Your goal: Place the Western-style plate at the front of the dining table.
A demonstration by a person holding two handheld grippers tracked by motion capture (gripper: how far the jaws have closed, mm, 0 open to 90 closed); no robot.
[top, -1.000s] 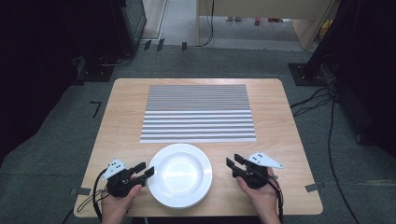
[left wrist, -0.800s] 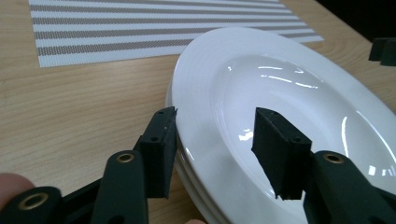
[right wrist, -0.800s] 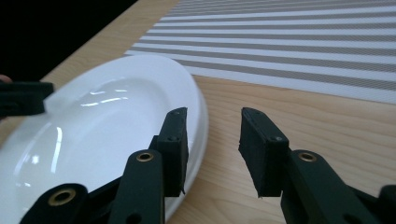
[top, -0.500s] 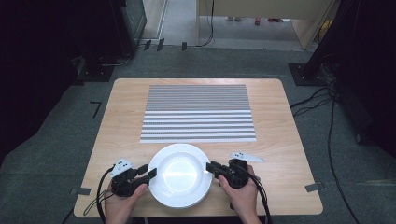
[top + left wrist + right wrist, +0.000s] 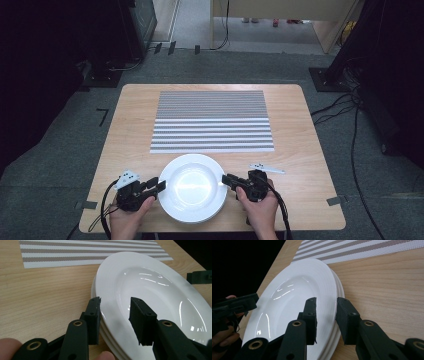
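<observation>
Two tools at stack of white plates (image 5: 192,187) | stack: near edge of bench (image 5: 300,150), just short of striped placemat (image 5: 212,120) | left tool (image 5: 113,312): jaws straddle left rim, have just been closing, gap visible, not clenched | right tool (image 5: 326,315): jaws straddle right rim, released, pads apart from plate.

glossy white ceramic plates (image 5: 192,187); matt wood-grain table (image 5: 300,150); woven striped placemat (image 5: 212,120).
</observation>
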